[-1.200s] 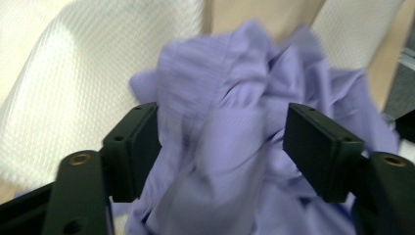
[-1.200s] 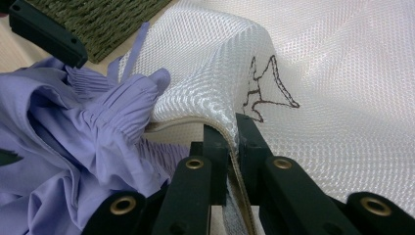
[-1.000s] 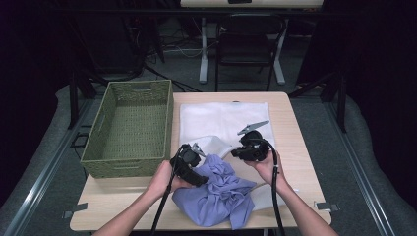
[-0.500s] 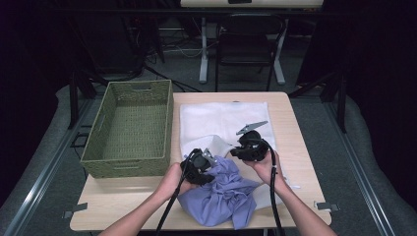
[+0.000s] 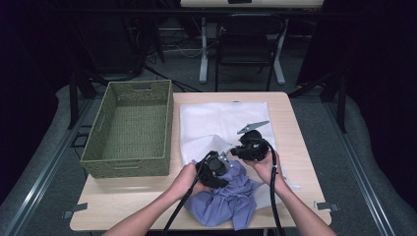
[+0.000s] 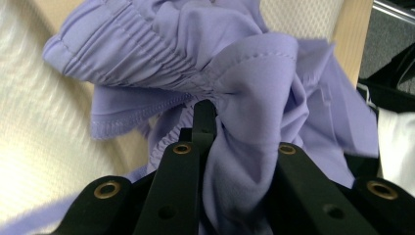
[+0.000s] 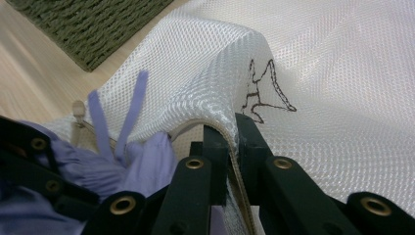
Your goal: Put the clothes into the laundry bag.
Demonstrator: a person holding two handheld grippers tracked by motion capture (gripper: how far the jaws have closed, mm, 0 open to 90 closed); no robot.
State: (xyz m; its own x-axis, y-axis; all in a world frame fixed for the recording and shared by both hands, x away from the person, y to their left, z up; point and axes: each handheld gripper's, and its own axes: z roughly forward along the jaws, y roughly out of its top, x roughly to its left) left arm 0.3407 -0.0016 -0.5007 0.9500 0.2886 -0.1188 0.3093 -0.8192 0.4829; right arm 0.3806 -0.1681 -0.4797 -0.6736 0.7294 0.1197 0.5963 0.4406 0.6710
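Observation:
A crumpled purple garment (image 5: 223, 199) lies at the table's near edge, partly on a white mesh bag (image 5: 221, 120) spread flat behind it. My left gripper (image 5: 221, 164) is shut on a bunched fold of the garment (image 6: 254, 63), and the cloth wraps over the left gripper's (image 6: 220, 117) jaws. My right gripper (image 5: 238, 150) is shut on the hemmed edge of the mesh bag (image 7: 333, 73) and holds it raised off the table. In the right gripper view the garment (image 7: 142, 161) and its drawstrings sit just under that lifted edge, left of the right gripper (image 7: 231, 128).
A green woven basket (image 5: 130, 130) stands on the left half of the wooden table (image 5: 123, 196), close beside the bag; its corner (image 7: 93, 24) is near the lifted edge. A chair and table legs stand beyond the far edge.
My left gripper has carried the garment's fold rightward and forward, up to the raised bag edge. The right gripper has stayed nearly in place, holding that edge.

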